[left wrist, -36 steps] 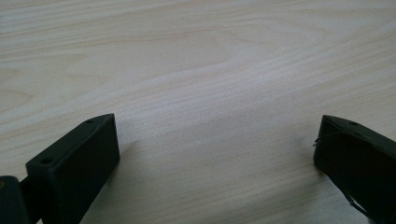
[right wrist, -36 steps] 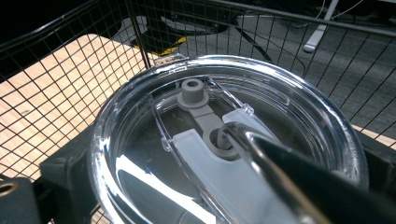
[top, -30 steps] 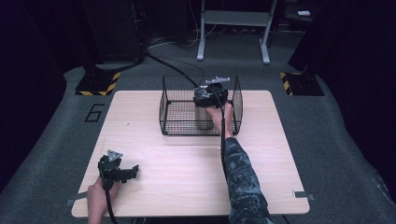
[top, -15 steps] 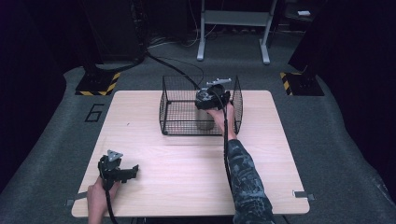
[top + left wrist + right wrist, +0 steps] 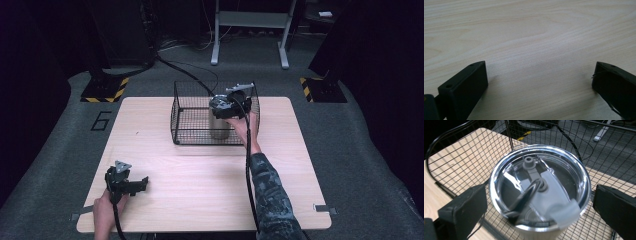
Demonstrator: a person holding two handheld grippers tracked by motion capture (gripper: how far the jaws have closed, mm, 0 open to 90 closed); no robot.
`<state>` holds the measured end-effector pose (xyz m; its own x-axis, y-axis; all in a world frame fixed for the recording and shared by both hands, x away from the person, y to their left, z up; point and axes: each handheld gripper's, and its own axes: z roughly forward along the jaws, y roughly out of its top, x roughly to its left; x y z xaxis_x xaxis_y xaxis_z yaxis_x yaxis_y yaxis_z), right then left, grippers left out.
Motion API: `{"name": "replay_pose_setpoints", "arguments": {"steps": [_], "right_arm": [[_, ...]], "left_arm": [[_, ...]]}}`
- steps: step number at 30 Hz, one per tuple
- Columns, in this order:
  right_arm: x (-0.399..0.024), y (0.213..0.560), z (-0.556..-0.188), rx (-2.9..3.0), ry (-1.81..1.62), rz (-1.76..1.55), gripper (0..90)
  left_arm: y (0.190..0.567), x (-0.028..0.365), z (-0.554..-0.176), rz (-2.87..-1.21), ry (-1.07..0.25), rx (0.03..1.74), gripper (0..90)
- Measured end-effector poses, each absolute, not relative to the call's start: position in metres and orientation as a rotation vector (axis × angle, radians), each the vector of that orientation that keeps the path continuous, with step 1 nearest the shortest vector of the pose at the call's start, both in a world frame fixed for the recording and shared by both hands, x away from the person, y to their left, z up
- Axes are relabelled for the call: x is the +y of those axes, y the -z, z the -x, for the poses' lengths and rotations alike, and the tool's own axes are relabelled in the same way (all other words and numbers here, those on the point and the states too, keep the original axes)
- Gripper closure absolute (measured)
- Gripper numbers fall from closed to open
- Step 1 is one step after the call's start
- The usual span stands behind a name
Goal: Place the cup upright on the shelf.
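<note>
A steel tumbler [image 5: 219, 127] with a clear lid [image 5: 541, 187] stands upright inside a black wire basket [image 5: 190, 135] at the back middle of the wooden table [image 5: 200, 180]. My right gripper [image 5: 227, 105] hovers over the tumbler's top. In the right gripper view [image 5: 540, 192] it is open, one jaw on each side of the lid's rim and close to it. My left gripper [image 5: 136, 184] rests low at the table's front left. Seen in its own view [image 5: 540, 67], it is open over bare wood with nothing between the jaws.
The basket's wire walls [image 5: 474, 152] closely surround the tumbler. Cables trail from both grippers. Dark floor, a cable and a white stand's legs [image 5: 250, 45] lie beyond the table's far edge.
The right gripper has shifted only slightly above the tumbler. The left gripper has stayed where it was.
</note>
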<state>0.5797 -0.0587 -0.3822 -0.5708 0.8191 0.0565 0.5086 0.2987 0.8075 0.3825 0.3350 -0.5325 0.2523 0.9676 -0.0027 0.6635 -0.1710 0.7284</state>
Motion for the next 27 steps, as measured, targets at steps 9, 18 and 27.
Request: {"name": "replay_pose_setpoints", "arguments": {"steps": [9,18,27], "right_arm": [[-0.074,0.371,-0.554,2.226,-1.172,-1.139,0.0],[-0.096,0.365,-0.518,2.224,-1.152,-1.082,0.0],[-0.121,0.371,-0.48,2.205,-1.126,-1.06,0.0]], "left_arm": [[0.532,0.335,-0.383,-1.914,-0.637,1.479,0.1],[0.533,0.335,-0.383,-1.914,-0.637,1.48,0.1],[0.532,0.335,-0.383,-1.915,-0.637,1.479,0.1]]}}
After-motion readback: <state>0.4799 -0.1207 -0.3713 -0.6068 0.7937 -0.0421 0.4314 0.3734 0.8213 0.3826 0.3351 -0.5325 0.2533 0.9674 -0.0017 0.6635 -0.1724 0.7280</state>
